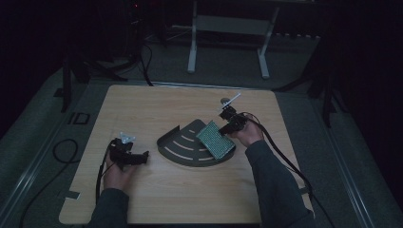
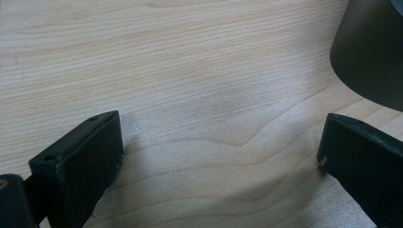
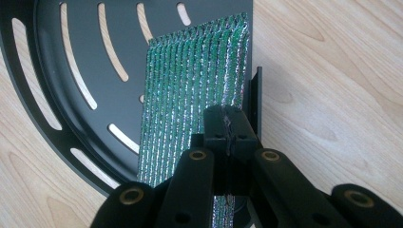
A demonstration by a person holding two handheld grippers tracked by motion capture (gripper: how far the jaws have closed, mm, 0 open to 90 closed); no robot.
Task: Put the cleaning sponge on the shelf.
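Green and glittering, the ribbed sponge (image 3: 190,90) lies across the right side of the black slotted tray (image 3: 62,85), one edge leaning over the tray's low side wall. The right gripper (image 3: 228,130) has its jaws pressed together on the sponge's near edge, pinching it. In the high view the sponge (image 1: 216,139) sits tilted on the tray (image 1: 183,147) in the middle of the wooden table (image 1: 190,194), with the right gripper (image 1: 228,124) at its far right corner.

The left gripper (image 1: 135,156) rests on the table well apart from the tray, to its left, jaws spread wide with nothing but bare wood between them.

The step in hand looks like placing the sponge on the tray, or lifting it off; I cannot tell which. If placing, the next move calls for lowering the held edge inside the wall so the sponge lies flat, then parting the jaws. The left gripper may need to steady the tray.
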